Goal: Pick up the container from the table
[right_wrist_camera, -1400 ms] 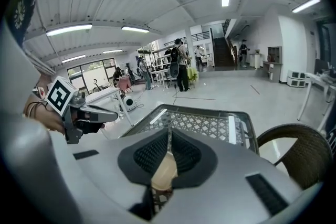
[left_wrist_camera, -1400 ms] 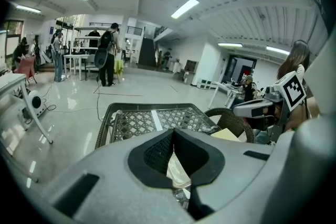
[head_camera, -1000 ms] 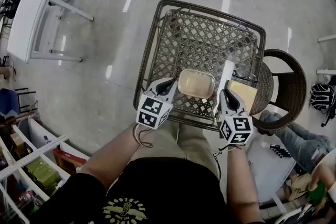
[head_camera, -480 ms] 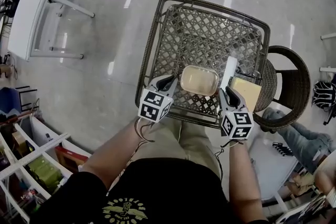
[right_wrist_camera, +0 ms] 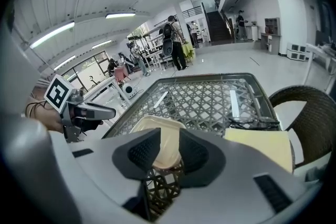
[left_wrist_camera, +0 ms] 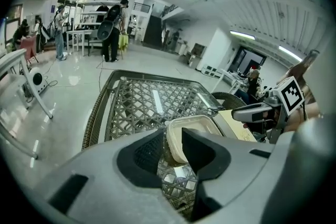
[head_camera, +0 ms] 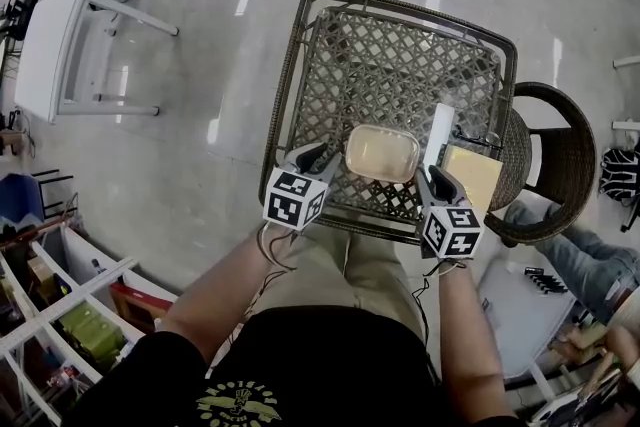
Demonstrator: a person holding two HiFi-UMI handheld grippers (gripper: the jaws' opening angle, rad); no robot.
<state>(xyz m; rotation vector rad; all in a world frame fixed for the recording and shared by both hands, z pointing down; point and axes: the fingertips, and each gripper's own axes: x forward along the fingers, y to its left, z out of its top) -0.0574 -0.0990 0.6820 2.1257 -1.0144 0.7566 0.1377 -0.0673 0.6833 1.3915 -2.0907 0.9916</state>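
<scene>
The container point(head_camera: 382, 152) is a shallow beige rectangular tub over the near part of the wicker lattice table point(head_camera: 290, 65). My left gripper point(head_camera: 322, 155) is at its left end and my right gripper point(head_camera: 425, 177) at its right end. In the left gripper view the container point(left_wrist_camera: 191, 123) has its rim pinched between the two dark pads of the left gripper point(left_wrist_camera: 172, 136). In the right gripper view the container point(right_wrist_camera: 155, 123) has its other rim squeezed in the right gripper point(right_wrist_camera: 169, 139). I cannot tell whether the tub rests on the table or hangs just above it.
A yellow pad point(head_camera: 468, 177) and a white strip point(head_camera: 438, 135) lie at the table's right edge. A round wicker chair point(head_camera: 545, 165) stands to the right, a white table point(head_camera: 60, 45) at the far left. A seated person's legs point(head_camera: 560, 255) show at the lower right.
The container, with both grippers on its ends, has shifted slightly away from me and to the right over the table. Both grips look the same.
</scene>
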